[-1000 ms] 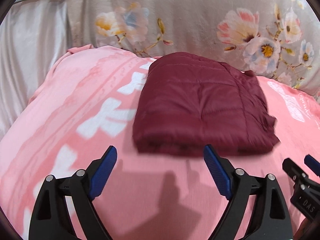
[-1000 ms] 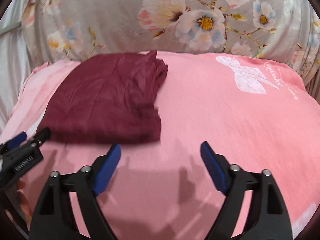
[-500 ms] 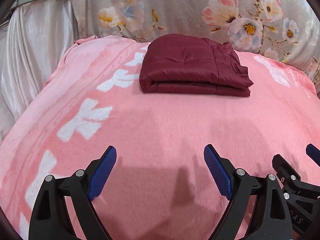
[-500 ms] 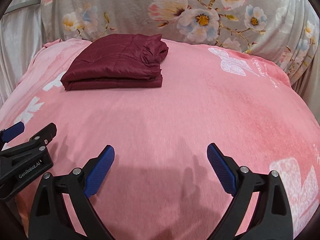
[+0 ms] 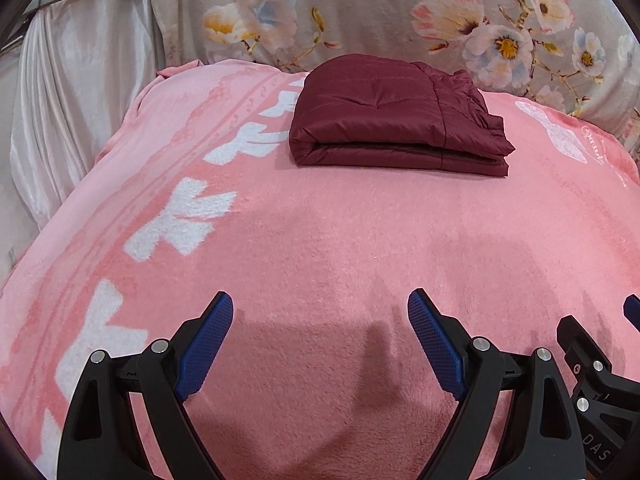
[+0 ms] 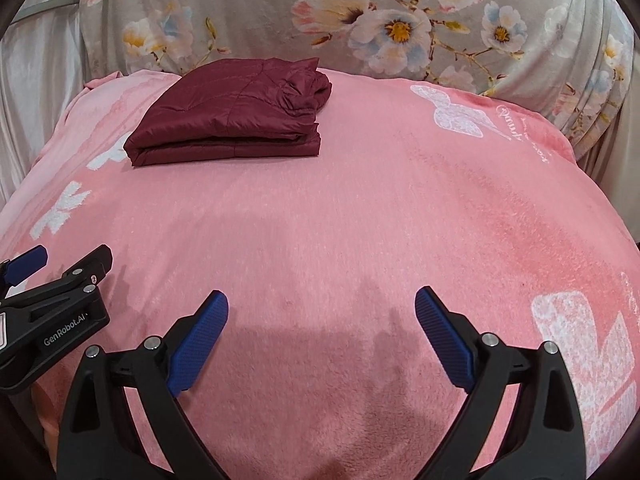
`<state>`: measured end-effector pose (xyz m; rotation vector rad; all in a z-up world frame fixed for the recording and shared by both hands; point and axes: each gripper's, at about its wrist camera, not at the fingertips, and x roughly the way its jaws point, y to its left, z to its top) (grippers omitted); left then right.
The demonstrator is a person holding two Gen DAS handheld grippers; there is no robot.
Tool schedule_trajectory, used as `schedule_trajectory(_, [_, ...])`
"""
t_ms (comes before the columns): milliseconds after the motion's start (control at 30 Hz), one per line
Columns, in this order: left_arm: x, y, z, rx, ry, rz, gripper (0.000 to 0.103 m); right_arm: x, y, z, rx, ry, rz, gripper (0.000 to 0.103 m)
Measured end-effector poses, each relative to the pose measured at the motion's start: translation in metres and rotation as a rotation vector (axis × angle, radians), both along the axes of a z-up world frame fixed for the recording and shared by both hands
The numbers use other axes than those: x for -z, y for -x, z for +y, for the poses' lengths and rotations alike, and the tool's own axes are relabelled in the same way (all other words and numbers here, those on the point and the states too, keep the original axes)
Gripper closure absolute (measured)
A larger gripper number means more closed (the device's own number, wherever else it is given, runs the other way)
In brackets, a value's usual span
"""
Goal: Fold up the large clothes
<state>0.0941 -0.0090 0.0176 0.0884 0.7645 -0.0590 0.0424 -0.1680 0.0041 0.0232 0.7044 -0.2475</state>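
The dark red jacket lies folded flat at the far end of the bed, well apart from both grippers. The left hand-held gripper is spread wide with nothing in it. The right hand-held gripper has just been opening and is spread wide too, holding nothing. A pink blanket covers the bed. A grey flowered cloth hangs behind.

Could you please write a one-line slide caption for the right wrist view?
Folded maroon jacket resting on the pink blanket, with the open, empty right gripper hovering apart from it.
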Motion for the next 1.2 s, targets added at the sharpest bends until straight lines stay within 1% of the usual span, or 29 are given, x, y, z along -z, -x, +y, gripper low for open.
schedule_trajectory(300, [0.002, -0.001, -0.004, 0.006, -0.014, 0.005, 0.016, -0.001, 0.000, -0.005, 0.002, -0.010, -0.008, 0.011])
schedule_trajectory(700, [-0.001, 0.003, -0.011, 0.020, -0.041, -0.024, 0.016, -0.002, 0.000, -0.003, -0.007, 0.002, -0.010, 0.011])
schedule_trajectory(1200, [-0.003, 0.006, -0.012, 0.023, -0.040, -0.041, 0.016, -0.002, -0.001, 0.001, -0.011, 0.010, -0.015, 0.011])
